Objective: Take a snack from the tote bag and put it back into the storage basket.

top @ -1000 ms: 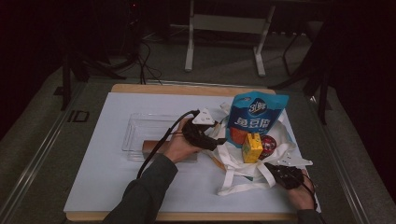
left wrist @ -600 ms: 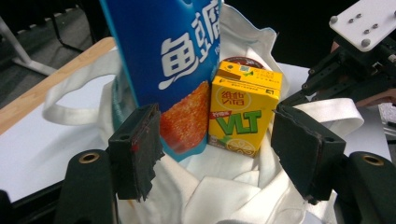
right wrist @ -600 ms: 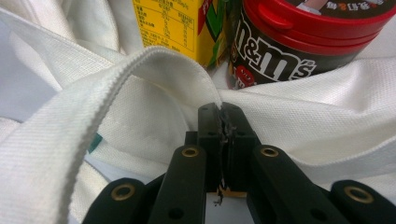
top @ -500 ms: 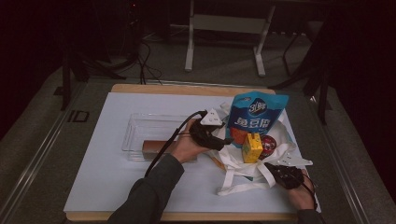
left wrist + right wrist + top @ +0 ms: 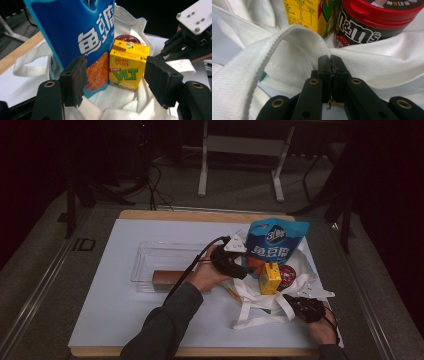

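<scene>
A white cloth bag (image 5: 260, 306) lies at the table's right with a tall blue snack pouch (image 5: 276, 242), a yellow drink carton (image 5: 270, 279) and a red-lidded candy tub (image 5: 288, 274) standing in it. My left gripper (image 5: 241, 269) reaches into the bag's left side. In the left gripper view it (image 5: 115, 75) is open, and its jaws have just been closing. The carton (image 5: 127, 70) and the pouch's lower corner (image 5: 96, 72) sit between and just beyond the pads, untouched. My right gripper (image 5: 331, 60) is shut on the bag's edge (image 5: 312, 35), in front of the tub (image 5: 374, 22).
A clear plastic tray (image 5: 145, 261) holding a brown bar (image 5: 167, 277) sits left of the bag on the white mat. The wooden table edge (image 5: 200, 215) runs along the back. The right gripper's body (image 5: 190, 40) shows at the upper right of the left gripper view.
My left hand has moved right from beside the tray to the bag's opening. The right gripper has kept still on the bag's edge.
</scene>
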{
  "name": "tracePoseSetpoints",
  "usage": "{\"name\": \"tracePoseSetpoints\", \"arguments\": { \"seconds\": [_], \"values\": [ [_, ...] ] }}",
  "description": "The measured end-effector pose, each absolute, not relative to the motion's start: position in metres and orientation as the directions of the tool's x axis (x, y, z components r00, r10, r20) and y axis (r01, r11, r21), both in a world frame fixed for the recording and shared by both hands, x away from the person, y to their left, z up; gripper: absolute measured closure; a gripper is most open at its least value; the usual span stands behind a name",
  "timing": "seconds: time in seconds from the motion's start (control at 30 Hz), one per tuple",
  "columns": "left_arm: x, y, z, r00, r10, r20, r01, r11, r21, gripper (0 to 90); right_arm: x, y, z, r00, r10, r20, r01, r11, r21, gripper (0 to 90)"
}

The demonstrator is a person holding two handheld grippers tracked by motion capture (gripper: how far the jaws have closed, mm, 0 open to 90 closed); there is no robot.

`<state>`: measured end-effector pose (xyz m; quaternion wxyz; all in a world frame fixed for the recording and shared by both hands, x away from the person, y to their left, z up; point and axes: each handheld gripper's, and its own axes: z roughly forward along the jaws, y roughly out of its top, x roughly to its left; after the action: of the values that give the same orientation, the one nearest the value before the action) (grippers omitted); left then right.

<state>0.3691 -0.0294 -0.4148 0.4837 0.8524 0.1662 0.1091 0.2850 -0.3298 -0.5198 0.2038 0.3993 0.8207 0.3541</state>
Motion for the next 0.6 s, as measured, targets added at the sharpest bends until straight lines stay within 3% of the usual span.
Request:
{"name": "tracePoseSetpoints", "arguments": {
  "seconds": [0.6],
  "values": [
    [0.377,-0.053,-0.419,0.931,0.364,0.01,0.181,-0.487,0.854,30.6,0.285,-0.33,-0.52,-0.6,0.799,-0.05,0.511,0.43,0.744,87.4]
  ]
}}
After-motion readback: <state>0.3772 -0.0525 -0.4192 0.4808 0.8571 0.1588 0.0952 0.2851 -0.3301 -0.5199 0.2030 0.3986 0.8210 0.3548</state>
